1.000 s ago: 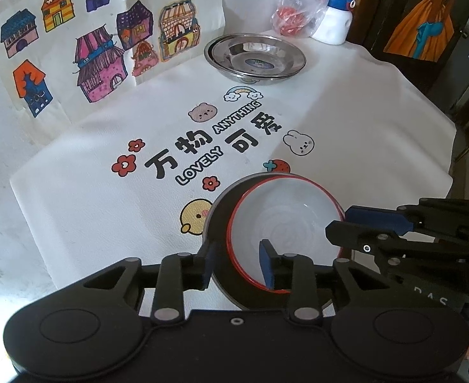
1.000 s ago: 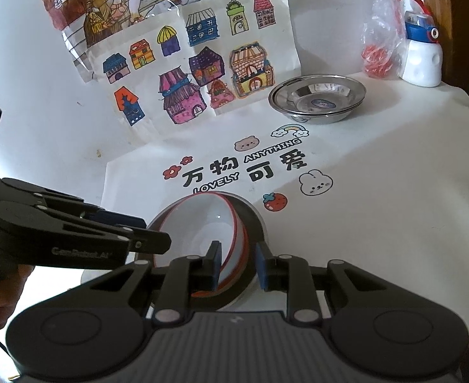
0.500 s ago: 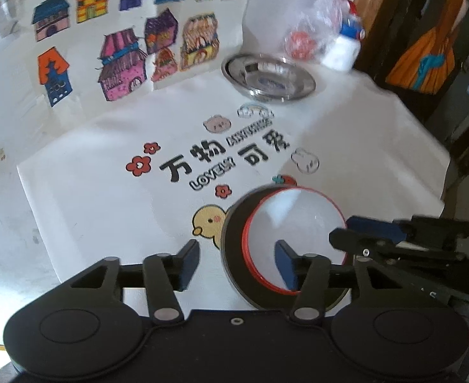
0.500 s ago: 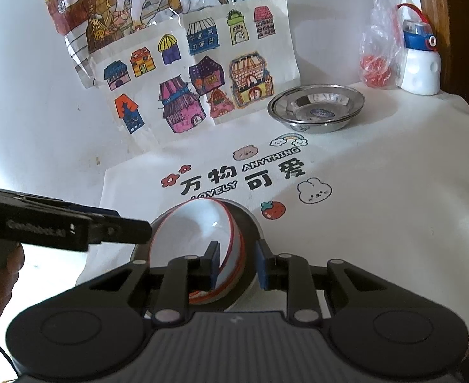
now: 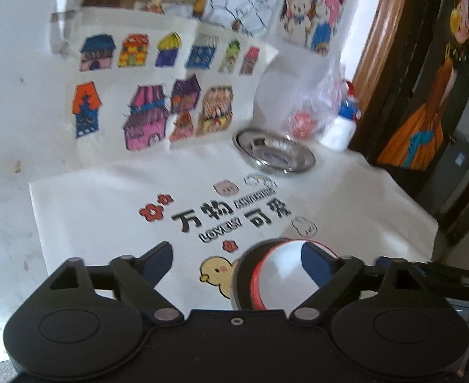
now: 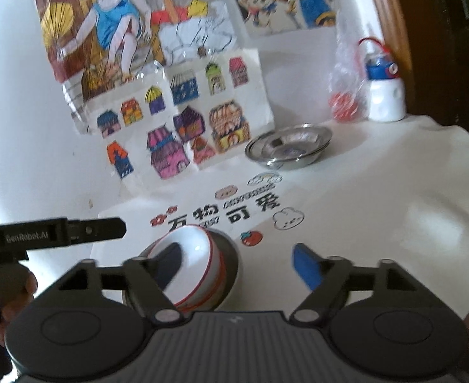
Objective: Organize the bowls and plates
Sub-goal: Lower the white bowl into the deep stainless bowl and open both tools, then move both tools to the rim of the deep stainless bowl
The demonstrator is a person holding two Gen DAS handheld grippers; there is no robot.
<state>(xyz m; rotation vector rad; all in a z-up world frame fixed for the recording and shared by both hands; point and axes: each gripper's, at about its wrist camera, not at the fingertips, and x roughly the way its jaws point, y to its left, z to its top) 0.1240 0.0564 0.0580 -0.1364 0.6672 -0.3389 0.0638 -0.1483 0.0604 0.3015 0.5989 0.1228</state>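
Hand [image 6: 14, 290] only at right wrist

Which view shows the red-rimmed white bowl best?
Right wrist. The white bowl shows its interior, red rim and outer side there, sitting in a dark dish, though one finger crosses its left part. Left wrist crops the white bowl at the gripper body, with a blue pad overlapping it.

A red-rimmed bowl [image 6: 192, 257] sits inside a dark bowl [image 6: 231, 261] at the printed mat's [image 6: 378, 210] near edge, steel dishes [image 6: 288, 146] stacked farther back, a bottle [image 6: 383, 95] behind them.
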